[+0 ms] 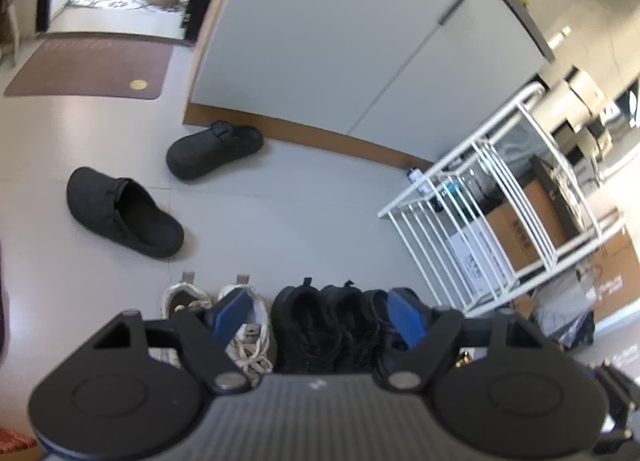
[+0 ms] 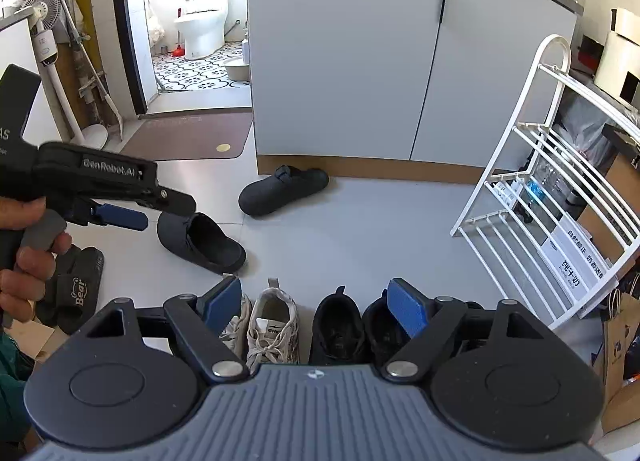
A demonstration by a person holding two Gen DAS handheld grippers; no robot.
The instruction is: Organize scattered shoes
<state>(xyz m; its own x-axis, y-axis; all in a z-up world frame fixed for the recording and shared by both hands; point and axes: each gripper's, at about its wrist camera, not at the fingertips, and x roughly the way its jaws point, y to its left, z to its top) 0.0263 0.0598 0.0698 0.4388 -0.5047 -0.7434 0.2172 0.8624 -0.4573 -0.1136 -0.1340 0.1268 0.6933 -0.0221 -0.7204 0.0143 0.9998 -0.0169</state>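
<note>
Two dark grey clogs lie apart on the pale floor: one (image 1: 124,211) (image 2: 200,243) in the open, the other (image 1: 214,149) (image 2: 284,189) against the cabinet's base. A pair of white sneakers (image 1: 248,337) (image 2: 272,321) and a pair of black sneakers (image 1: 320,325) (image 2: 340,325) stand side by side in a row below both grippers. My left gripper (image 1: 320,317) is open above that row with nothing between its blue pads. In the right wrist view the left gripper (image 2: 152,213) hangs at the left, over the nearer clog. My right gripper (image 2: 316,307) is open and holds nothing.
A white wire shoe rack (image 1: 500,197) (image 2: 552,201) stands at the right, with boxes behind it. A grey cabinet (image 2: 360,61) fills the back. Black "Bear" slides (image 2: 76,289) lie at the left. A brown mat (image 2: 192,137) lies before the bathroom door.
</note>
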